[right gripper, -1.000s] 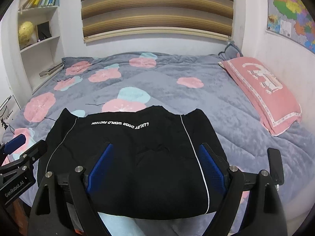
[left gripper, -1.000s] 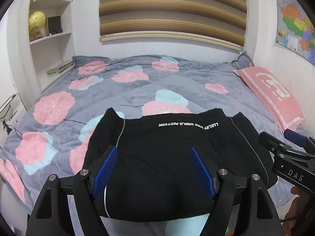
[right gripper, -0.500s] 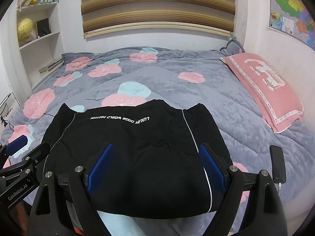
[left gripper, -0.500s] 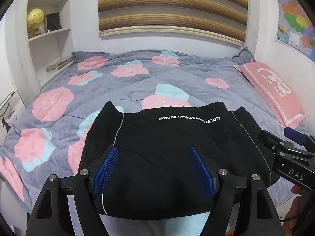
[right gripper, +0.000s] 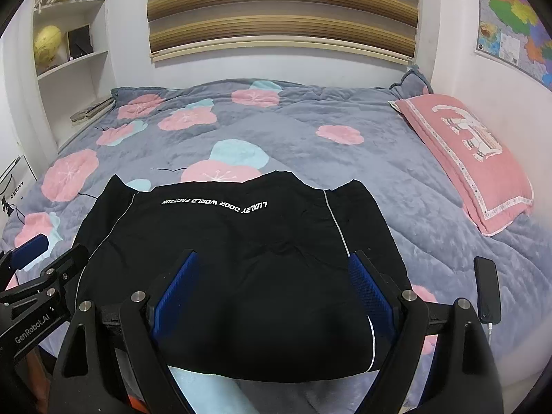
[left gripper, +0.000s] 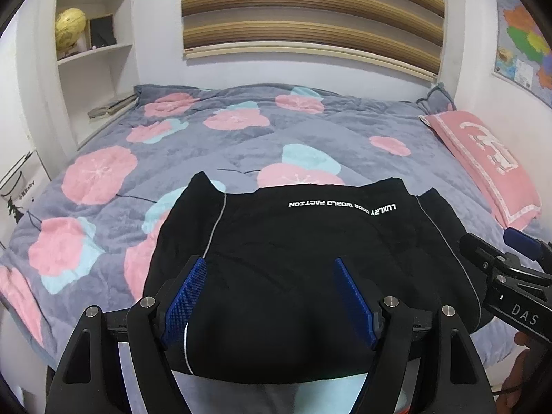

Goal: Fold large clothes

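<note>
A black garment (left gripper: pixel 310 258) with white lettering and thin white side stripes lies folded flat at the near edge of the bed, also seen in the right wrist view (right gripper: pixel 241 258). My left gripper (left gripper: pixel 270 269) hovers open above its near part, nothing between the blue pads. My right gripper (right gripper: pixel 272 265) is likewise open over the garment, holding nothing. Each gripper shows at the edge of the other's view: the right gripper (left gripper: pixel 500 269) at the garment's right side, the left gripper (right gripper: pixel 45 269) at its left side.
The bed carries a grey quilt (left gripper: pixel 241 138) with pink and teal flowers. A pink pillow (right gripper: pixel 465 158) lies along the right wall. A black phone (right gripper: pixel 486 289) on a cable rests right of the garment. White shelves (left gripper: pixel 93 58) stand at the left.
The left wrist view has shifted slightly, the garment sitting a little lower in it. The garment itself has not moved, and both grippers have stayed open.
</note>
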{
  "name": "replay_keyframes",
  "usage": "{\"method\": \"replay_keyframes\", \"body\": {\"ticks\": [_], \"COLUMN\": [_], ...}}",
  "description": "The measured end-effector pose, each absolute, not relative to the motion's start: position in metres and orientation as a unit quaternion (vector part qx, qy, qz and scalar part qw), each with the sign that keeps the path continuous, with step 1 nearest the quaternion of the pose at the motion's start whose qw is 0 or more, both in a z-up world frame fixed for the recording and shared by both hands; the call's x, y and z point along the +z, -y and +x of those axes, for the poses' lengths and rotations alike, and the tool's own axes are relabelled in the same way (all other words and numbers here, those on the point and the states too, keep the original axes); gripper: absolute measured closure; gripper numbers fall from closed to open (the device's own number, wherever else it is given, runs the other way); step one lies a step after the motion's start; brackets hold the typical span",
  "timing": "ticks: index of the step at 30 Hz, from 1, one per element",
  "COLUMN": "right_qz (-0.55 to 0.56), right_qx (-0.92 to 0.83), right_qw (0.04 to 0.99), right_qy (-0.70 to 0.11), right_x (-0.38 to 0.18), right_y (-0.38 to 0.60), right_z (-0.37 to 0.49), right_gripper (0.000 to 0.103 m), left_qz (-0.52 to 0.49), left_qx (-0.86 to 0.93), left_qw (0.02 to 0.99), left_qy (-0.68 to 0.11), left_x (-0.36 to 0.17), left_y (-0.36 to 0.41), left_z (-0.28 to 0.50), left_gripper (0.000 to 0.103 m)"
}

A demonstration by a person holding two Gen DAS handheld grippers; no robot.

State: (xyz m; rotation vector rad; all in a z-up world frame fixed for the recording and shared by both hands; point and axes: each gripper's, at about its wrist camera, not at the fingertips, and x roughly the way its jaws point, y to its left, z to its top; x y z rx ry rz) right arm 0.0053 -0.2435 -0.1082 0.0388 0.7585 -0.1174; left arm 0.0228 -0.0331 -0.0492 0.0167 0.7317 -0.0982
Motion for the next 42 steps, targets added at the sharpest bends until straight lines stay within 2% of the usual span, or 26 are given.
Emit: {"method": "replay_keyframes", "body": {"ticks": [42], "right_qz": [0.020], "right_qx": [-0.036], "right_qw": [0.920], "right_qy": [-0.391], "right_x": [-0.120], "right_y": [0.245], "right_z": [0.014], "right_gripper": [0.013], "left_qz": [0.011], "left_qx": [-0.036], "left_qw": [0.929], "left_qy": [-0.367], "left_x": [-0.055], "left_y": [0.039], "left_z": [0.025], "left_gripper": [0.026]}}
